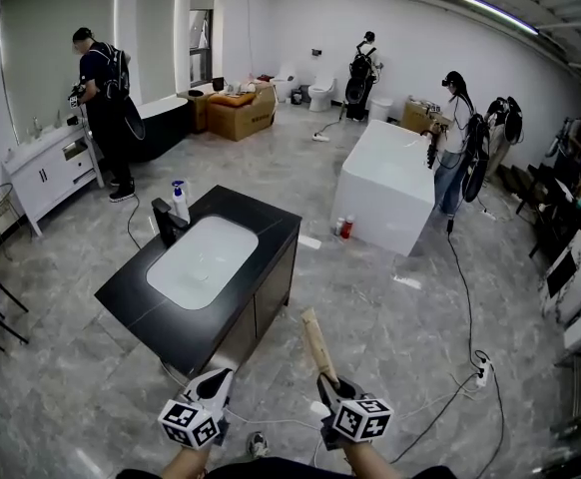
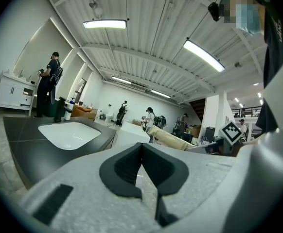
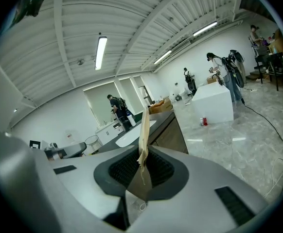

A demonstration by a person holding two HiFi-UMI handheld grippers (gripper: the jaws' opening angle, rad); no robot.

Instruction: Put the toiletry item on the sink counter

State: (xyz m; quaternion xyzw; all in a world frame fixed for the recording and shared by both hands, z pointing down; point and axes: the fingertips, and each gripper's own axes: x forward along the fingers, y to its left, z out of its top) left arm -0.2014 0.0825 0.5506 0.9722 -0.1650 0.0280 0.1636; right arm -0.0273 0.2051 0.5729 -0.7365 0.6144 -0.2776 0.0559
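Observation:
The toiletry item (image 1: 316, 343) is a flat beige tube, and my right gripper (image 1: 328, 384) is shut on its lower end so it sticks up and forward. In the right gripper view the tube (image 3: 144, 129) stands edge-on between the pads of the right gripper (image 3: 144, 157). My left gripper (image 1: 222, 375) is shut and holds nothing; its pads meet at the tip (image 2: 141, 145). Ahead and to the left stands the black sink counter (image 1: 265, 222) with a white basin (image 1: 203, 260), a black faucet (image 1: 164, 220) and a white bottle (image 1: 180, 201). Both grippers are short of the counter's near corner.
A white tub block (image 1: 388, 182) with a red can (image 1: 346, 228) at its foot stands to the right. Cables (image 1: 470, 359) trail over the marble floor. A person works at a white vanity (image 1: 43, 171) far left; other people stand at the back.

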